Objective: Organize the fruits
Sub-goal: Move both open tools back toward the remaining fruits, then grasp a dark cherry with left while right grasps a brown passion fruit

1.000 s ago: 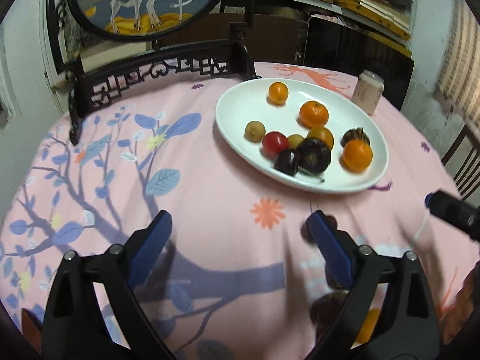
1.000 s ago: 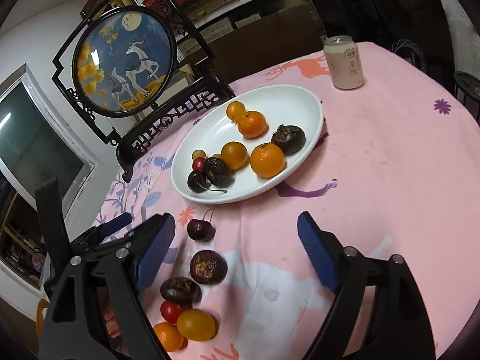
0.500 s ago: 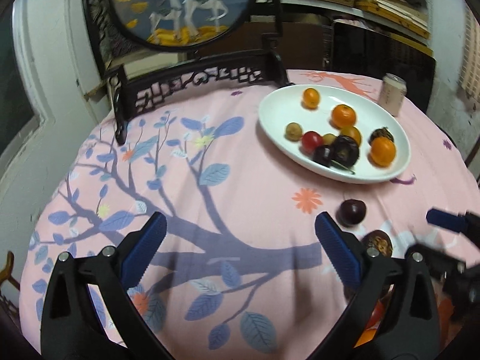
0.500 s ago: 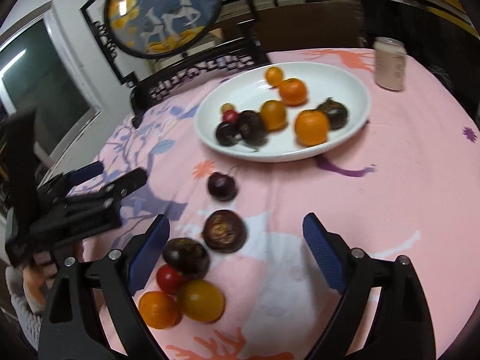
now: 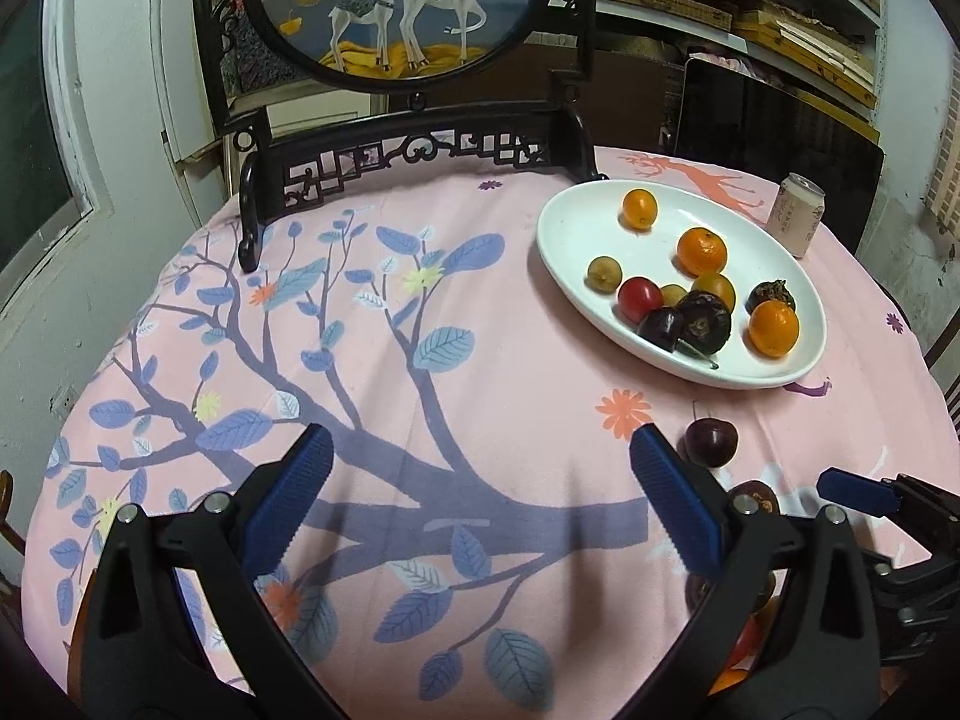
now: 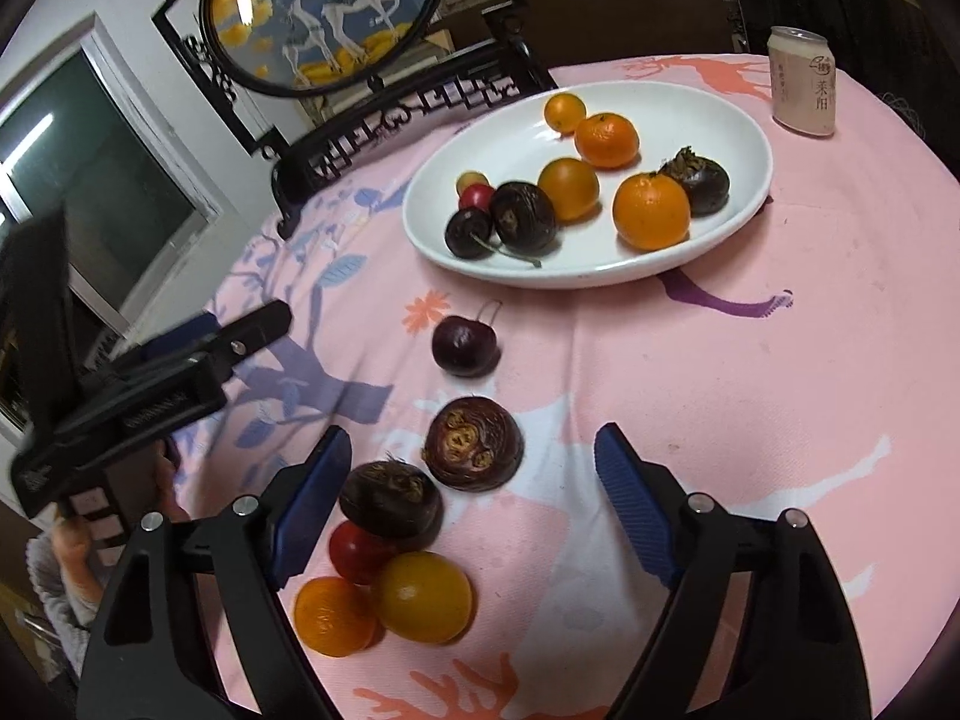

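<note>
A: What's the fruit looking like?

B: Two groups. A white oval plate [image 6: 744, 138] is sitting on the pink floral cloth [image 5: 420, 408] covering the counter, holding three orange citrus, a yellow-orange round fruit, a red one, a small pale one, a dark cherry with stem and two dark brown knobbly bulbs, all clustered toward the near end.

A: And off the plate?

B: Six loose pieces are lying on the cloth in front of it. A dark cherry [image 6: 463, 343] with a curled stem is nearest the plate. Next comes a brown bulb [image 6: 474, 443] showing a pale scarred underside, then a second bulb [image 6: 390, 497] with a tufted top. A red fruit [image 6: 357, 551], a yellow one [image 6: 423, 596] and a small orange [image 6: 331, 615] are touching each other closest to the camera.

A: Grippers?

B: The right hand-held gripper [image 6: 474, 507] is hanging over the loose group, jaws just closing a bit but still spread, pads touching nothing; the scarred bulb is sitting between them. The left hand-held gripper [image 5: 480, 498] is spread wide over bare cloth, holding nothing, with the loose cherry [image 5: 711, 443] just beyond its right pad.

A: Anything else?

B: A can [image 6: 804, 81] is standing behind the plate, a framed deer screen [image 5: 396, 6] at the back.
</note>
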`<act>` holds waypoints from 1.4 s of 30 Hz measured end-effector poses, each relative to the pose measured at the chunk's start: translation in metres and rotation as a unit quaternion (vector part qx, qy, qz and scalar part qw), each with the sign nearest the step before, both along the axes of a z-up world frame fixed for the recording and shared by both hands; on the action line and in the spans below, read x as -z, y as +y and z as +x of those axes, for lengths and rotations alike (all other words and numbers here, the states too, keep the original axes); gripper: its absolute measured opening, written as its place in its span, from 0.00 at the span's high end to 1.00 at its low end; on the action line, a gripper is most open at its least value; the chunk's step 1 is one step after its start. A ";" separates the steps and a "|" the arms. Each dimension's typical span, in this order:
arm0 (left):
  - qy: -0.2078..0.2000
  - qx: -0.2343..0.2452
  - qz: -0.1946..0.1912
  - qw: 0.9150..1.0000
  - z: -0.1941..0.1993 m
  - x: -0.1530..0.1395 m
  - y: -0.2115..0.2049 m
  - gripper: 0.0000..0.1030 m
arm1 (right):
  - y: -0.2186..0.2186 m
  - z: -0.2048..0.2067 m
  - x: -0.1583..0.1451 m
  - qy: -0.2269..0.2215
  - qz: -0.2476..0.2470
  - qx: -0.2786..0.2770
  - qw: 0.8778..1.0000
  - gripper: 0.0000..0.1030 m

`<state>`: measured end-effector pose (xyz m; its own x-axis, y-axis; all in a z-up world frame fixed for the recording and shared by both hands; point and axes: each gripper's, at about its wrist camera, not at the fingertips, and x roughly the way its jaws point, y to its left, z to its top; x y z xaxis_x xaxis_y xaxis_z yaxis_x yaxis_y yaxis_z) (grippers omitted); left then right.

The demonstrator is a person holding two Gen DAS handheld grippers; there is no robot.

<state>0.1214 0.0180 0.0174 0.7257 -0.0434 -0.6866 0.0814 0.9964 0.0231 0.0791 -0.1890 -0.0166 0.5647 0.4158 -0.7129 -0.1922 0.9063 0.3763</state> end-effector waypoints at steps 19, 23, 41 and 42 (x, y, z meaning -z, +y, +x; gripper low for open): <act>0.029 0.001 -0.005 1.000 0.006 0.011 -0.003 0.02 | -0.001 0.021 0.014 0.034 -0.123 0.021 0.992 0.18; 0.028 0.009 -0.006 1.000 0.004 0.009 -0.005 0.02 | -0.045 0.014 0.003 0.035 -0.081 0.082 0.993 0.18; 0.043 0.020 0.009 0.999 0.005 0.018 -0.014 0.02 | 0.001 0.005 0.018 -0.012 -0.142 0.023 0.990 0.54; 0.044 0.021 0.010 0.999 0.005 0.019 -0.015 0.02 | 0.001 0.005 0.018 -0.016 -0.152 0.025 0.988 0.61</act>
